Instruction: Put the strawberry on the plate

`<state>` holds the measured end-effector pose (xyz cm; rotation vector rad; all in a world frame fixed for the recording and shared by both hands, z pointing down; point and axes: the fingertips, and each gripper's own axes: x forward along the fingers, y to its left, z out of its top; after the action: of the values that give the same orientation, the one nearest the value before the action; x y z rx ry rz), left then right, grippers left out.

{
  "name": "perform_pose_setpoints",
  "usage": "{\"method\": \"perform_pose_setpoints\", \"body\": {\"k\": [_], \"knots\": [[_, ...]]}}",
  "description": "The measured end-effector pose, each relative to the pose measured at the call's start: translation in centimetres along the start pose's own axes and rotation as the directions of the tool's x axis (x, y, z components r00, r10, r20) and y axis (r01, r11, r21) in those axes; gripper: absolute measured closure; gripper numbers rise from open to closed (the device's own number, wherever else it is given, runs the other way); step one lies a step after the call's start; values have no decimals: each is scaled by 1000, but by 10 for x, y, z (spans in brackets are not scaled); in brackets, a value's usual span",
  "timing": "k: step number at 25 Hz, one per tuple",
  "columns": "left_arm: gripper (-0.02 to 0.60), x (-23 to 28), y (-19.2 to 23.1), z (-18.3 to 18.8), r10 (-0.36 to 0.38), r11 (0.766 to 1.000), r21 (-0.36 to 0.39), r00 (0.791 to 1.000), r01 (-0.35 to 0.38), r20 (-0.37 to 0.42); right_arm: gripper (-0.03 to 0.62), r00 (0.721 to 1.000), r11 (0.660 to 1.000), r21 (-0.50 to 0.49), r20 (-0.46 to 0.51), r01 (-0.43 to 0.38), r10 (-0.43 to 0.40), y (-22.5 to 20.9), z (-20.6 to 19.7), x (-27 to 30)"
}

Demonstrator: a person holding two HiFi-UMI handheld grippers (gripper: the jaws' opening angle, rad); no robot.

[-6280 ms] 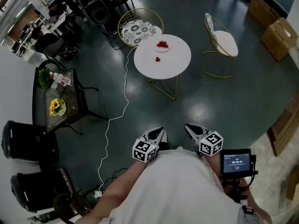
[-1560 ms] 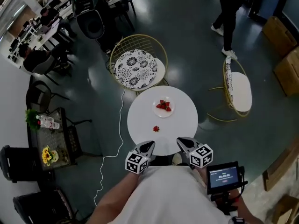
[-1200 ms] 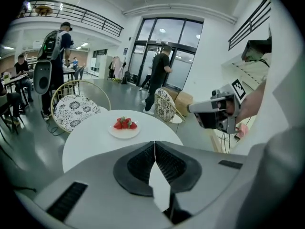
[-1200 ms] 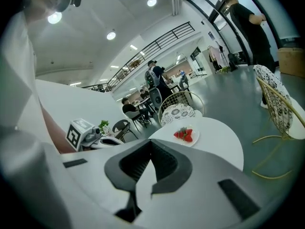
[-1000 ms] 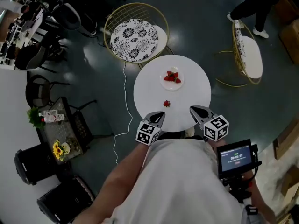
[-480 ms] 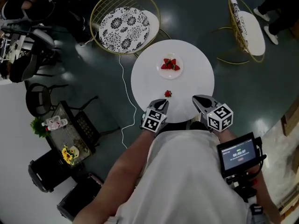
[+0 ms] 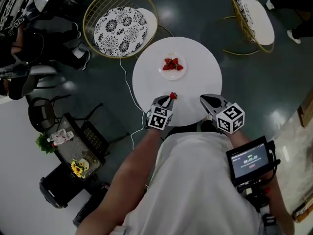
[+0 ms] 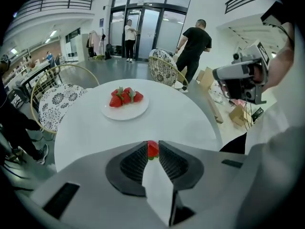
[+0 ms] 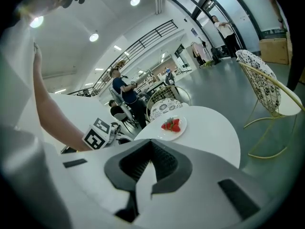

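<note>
The left gripper (image 8: 152, 145) is clamped on a single strawberry (image 8: 152, 150), with the fruit wedged between its two jaw tips over the near edge of the round white table (image 7: 195, 77). In the head view that strawberry (image 7: 172, 96) shows as a red spot right at the nose of the left gripper (image 7: 167, 100). The right gripper (image 9: 152, 144) hangs beside it at the same table edge with its jaws pressed together and nothing in them (the head view shows it (image 7: 206, 100) well apart from the fruit). Farther across the tabletop sits the plate (image 8: 126, 114), already carrying a small heap of strawberries (image 8: 125, 96). Beyond the table stands a gold wire chair (image 7: 120, 26) with a patterned cushion, and a second wire chair (image 7: 254, 13) off to the right.
</note>
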<state>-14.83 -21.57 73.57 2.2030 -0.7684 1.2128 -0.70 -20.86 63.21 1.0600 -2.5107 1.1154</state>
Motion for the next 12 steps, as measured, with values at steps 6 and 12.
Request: {"method": "perform_pose_setpoints", "body": {"k": [6, 12], "knots": [[486, 16, 4, -3, 0, 1000, 23, 998, 2, -62, 588, 1000, 999, 26, 11, 28, -28, -6, -6, -6], [486, 31, 2, -11, 6, 998, 65, 992, 2, -125, 588, 998, 998, 44, 23, 54, -55, -13, -11, -15]]}}
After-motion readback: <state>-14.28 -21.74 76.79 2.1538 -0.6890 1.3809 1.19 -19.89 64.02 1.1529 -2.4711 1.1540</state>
